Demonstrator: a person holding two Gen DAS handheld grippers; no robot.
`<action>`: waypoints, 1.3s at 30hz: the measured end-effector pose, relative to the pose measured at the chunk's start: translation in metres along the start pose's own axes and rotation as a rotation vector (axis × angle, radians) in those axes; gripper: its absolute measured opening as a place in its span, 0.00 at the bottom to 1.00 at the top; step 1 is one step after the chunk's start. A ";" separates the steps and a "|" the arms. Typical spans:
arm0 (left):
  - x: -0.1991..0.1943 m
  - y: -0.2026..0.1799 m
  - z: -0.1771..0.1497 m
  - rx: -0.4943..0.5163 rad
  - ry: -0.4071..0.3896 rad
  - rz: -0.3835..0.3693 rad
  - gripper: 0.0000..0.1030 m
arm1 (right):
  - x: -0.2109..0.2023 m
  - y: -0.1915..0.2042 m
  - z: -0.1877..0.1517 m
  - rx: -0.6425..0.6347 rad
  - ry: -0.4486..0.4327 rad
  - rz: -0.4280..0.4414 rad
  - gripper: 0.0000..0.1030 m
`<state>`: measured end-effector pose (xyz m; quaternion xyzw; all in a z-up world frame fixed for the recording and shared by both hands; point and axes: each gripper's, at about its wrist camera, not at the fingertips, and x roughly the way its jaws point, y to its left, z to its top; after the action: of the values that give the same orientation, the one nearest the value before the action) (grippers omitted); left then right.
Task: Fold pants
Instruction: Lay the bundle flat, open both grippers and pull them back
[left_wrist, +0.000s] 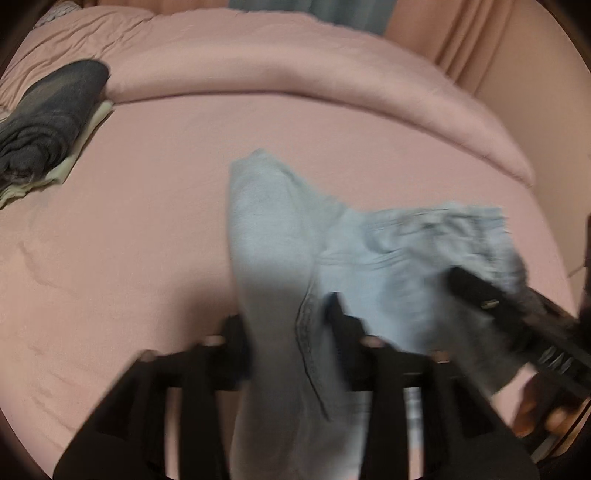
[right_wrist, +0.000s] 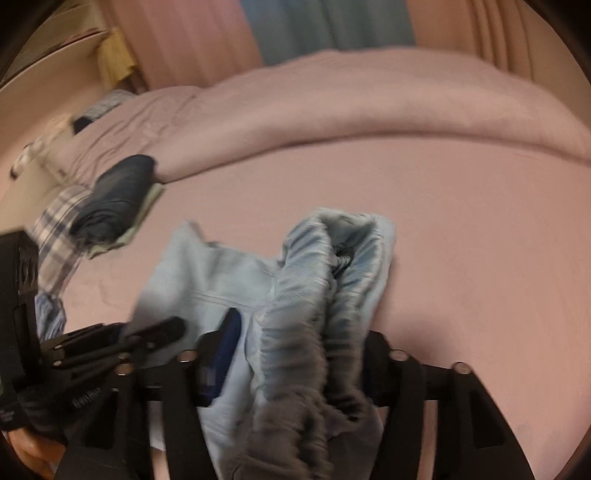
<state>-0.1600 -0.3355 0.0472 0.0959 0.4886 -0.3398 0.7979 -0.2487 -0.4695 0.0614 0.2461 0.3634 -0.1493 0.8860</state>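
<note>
Both tongs: left, right clamp pants.

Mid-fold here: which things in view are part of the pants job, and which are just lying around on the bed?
In the job:
light blue pants
left gripper
right gripper

Lying about:
dark folded garment
pale cloth under it
plaid cloth
pink duvet

1. The left gripper points forward and down, its jaws closed onto a fold of the pants, cloth running between them.
2. The right gripper has its jaws clamped on the bunched waistband.
3. The two grippers sit close, side by side, left one angled toward the right.
4. Bare fingers wrap the right gripper's handle.
</note>
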 end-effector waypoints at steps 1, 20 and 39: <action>0.005 0.003 -0.002 0.013 0.012 0.036 0.59 | 0.003 -0.009 -0.001 0.028 0.022 -0.003 0.60; -0.027 0.026 -0.039 0.035 0.030 0.177 0.99 | -0.037 -0.045 -0.032 0.065 0.068 -0.107 0.79; -0.163 -0.009 -0.082 0.036 -0.118 0.283 0.99 | -0.134 0.029 -0.056 -0.072 -0.033 -0.070 0.95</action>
<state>-0.2721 -0.2292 0.1449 0.1581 0.4161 -0.2376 0.8634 -0.3605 -0.4029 0.1323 0.1985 0.3621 -0.1710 0.8946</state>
